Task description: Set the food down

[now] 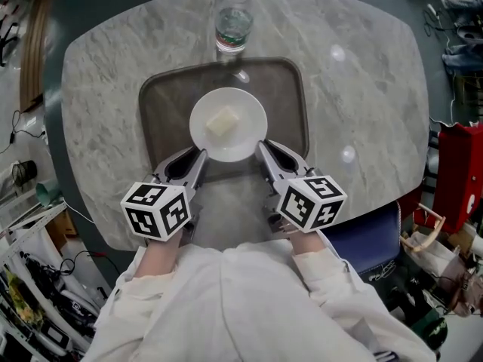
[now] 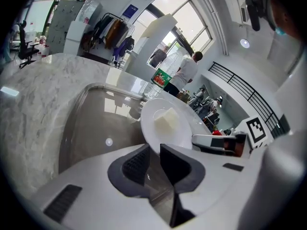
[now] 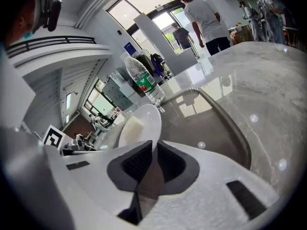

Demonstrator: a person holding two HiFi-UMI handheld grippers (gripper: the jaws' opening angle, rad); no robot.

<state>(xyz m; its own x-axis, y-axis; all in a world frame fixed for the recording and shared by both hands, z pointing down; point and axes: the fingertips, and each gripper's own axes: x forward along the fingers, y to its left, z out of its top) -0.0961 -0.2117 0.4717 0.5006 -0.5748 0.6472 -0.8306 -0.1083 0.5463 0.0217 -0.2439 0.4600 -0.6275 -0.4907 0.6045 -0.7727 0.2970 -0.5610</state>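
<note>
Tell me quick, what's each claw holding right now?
Left claw: closed on the rim of the white plate.
Right claw: closed on the white plate's opposite rim.

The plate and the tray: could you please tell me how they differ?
The plate is white and round; the tray is dark and rectangular. The plate is smaller than the tray. The left gripper and right gripper clamp the plate's rim; the tray lies on the table. Both are shallow.
</note>
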